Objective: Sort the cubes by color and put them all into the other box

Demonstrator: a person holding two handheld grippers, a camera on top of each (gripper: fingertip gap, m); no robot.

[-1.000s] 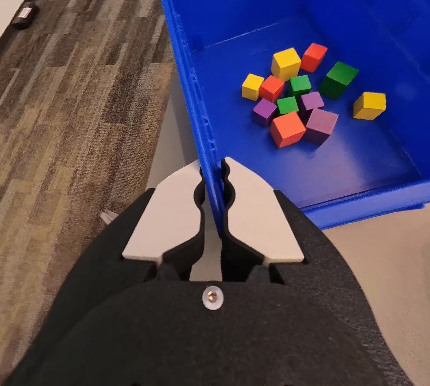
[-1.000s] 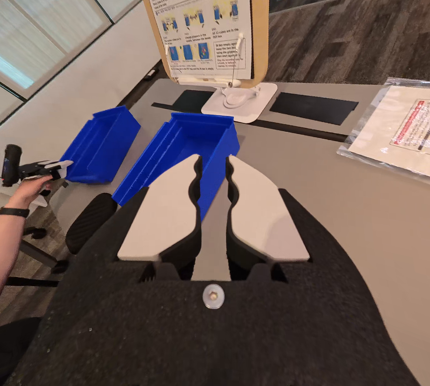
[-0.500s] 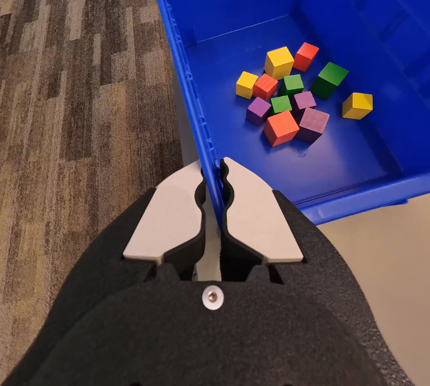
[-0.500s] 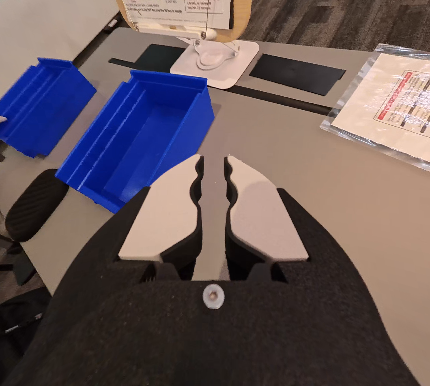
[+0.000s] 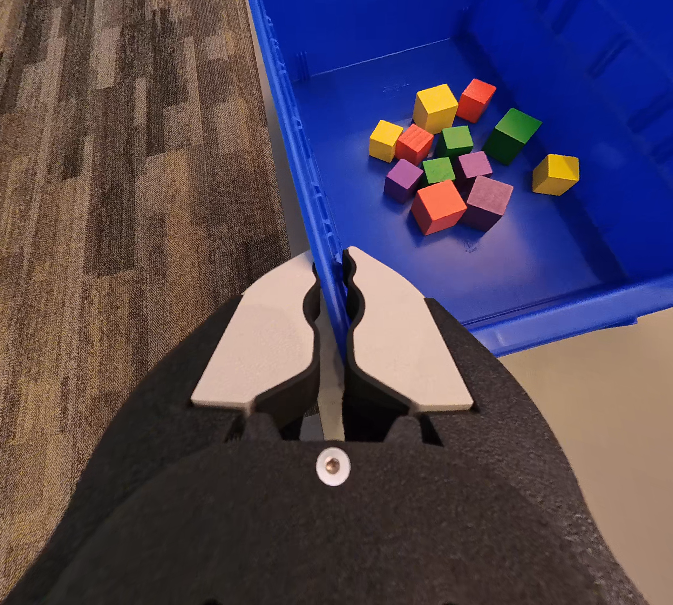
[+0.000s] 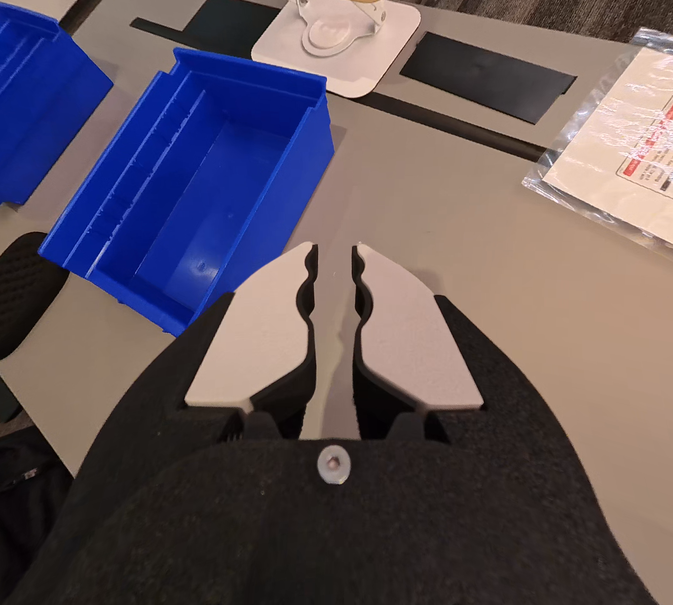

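My left gripper (image 5: 330,254) is clamped on the side wall of the blue box of cubes (image 5: 329,48), one finger outside, one inside, the wall pinched in the narrow gap. Left of it there is only carpet (image 5: 120,135); the box sits at the table's left edge.

Inside, left to right: a small yellow cube (image 5: 385,140), a red one (image 5: 414,143) touching it, a small purple (image 5: 402,180), a bigger yellow (image 5: 435,107), two small greens (image 5: 455,141), a large orange-red cube (image 5: 438,206), a large purple (image 5: 488,202) against it, another red (image 5: 476,100), a big dark green (image 5: 512,135), and a lone yellow (image 5: 555,174) apart on the right.

Over on the right wrist view, the cube box's corner shows at far left, then the second blue box (image 6: 196,183), with nothing in it. My right gripper (image 6: 334,250) hangs over bare table (image 6: 455,223), fingers slightly parted, holding nothing. A bagged paper sheet (image 6: 619,146) lies far right.

Since half a second ago, my right gripper has dropped closer to the table, and the box has swung a touch in my left grip.
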